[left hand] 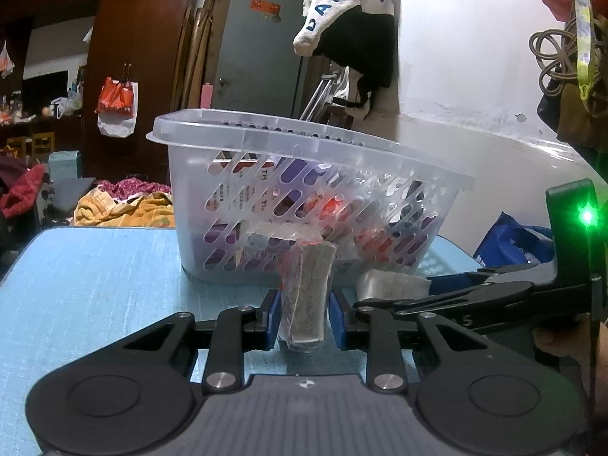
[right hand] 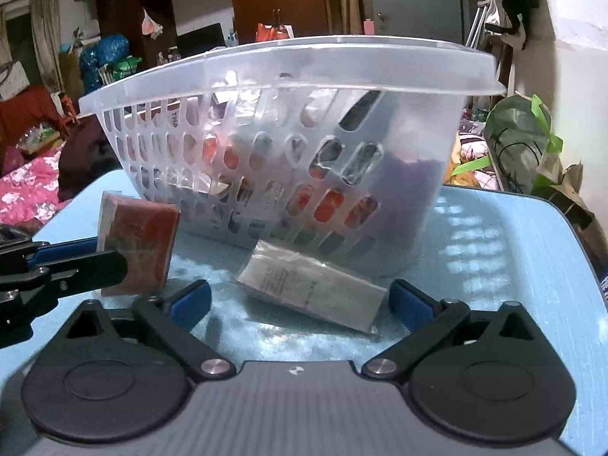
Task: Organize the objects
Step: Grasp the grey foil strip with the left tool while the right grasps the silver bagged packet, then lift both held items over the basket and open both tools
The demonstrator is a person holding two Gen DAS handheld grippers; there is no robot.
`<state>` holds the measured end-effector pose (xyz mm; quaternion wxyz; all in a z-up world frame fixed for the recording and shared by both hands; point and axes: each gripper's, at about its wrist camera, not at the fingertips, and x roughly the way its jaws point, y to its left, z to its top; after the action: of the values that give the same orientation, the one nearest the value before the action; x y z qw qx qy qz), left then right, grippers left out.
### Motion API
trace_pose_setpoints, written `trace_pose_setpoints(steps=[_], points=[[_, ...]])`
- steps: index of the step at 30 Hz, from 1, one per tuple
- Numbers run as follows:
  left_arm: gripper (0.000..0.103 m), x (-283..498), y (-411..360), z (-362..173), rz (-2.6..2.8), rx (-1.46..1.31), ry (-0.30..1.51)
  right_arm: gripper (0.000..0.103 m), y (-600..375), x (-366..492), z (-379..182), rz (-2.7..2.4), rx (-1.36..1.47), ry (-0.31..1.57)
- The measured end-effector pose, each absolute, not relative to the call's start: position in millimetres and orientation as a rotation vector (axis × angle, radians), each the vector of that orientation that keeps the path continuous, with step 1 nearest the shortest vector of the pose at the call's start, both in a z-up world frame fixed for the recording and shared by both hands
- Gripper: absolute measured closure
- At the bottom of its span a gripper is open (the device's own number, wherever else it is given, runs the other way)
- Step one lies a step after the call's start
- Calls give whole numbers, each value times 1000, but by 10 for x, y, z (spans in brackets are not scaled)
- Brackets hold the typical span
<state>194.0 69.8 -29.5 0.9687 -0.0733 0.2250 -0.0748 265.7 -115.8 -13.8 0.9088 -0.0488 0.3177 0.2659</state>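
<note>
We find the left tongs (left hand: 302,313) clamped on an upright red wrapped packet (left hand: 306,292), ready for the slotted basket (left hand: 304,144); the right tongs (right hand: 300,300) spread wide around a flat grey packet (right hand: 309,285) on the surface (right hand: 513,250).

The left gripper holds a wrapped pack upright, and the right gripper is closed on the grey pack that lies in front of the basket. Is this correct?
Not quite. The right gripper is open: in the right wrist view its jaws stand wide apart on either side of the grey pack, not gripping it. The rest holds: the left gripper holds a wrapped pack upright, before the basket.
</note>
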Motion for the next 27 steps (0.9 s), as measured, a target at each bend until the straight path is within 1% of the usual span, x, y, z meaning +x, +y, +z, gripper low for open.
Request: trace_pose_setpoints(steps=[1,3,4,12,18,27], points=[[72,1940,708,-298,-153,-153,455,17,-1135,2642,-134,539,-121,648],[72,1945,706,-301,-153,-155,459,19,-1127,2611,-125,545,-139,636],[72,1945,708,-302,-155,-155,462,27,-1145,2599,-119,558,-135,634],[71,1953,718,-307,-156,-163,468,27,-1409,2450,-41,574,-80,585],[74,1816,679,-253,-152,-132,377,27,-1525,2286,24,599,-20,490],[75,1798,679,-230,-160,-131,367,27,-1525,2260,59,612,22,454]])
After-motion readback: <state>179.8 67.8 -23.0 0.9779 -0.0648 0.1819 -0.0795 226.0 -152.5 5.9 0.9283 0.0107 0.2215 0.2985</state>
